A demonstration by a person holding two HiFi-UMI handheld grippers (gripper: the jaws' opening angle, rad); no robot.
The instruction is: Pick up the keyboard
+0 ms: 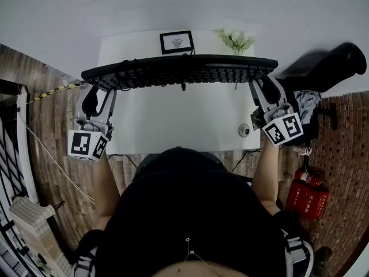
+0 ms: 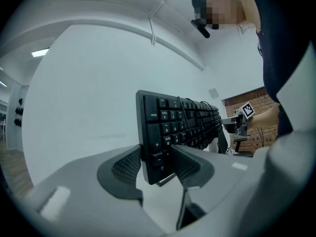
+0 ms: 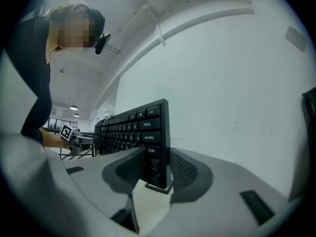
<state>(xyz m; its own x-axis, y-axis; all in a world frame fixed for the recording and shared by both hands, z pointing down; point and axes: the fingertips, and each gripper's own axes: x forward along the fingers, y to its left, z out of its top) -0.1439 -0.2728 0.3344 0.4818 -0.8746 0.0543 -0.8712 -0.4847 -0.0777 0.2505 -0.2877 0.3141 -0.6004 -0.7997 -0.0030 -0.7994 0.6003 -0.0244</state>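
White "Enter" and "+" legends on keyboard keys

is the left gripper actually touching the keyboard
Touching. The left gripper view shows the left gripper with both pads pressed on the keyboard end, one on each face.

White desk against pale wall; wood plank floor; red extinguishers at right.

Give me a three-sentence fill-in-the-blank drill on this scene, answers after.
The left tool and right tool each clamp one ____ of the keyboard.
The keyboard is ____ in colour.
At the far edge of the table stand a framed picture and white ____.
Missing words: end, black, flowers.
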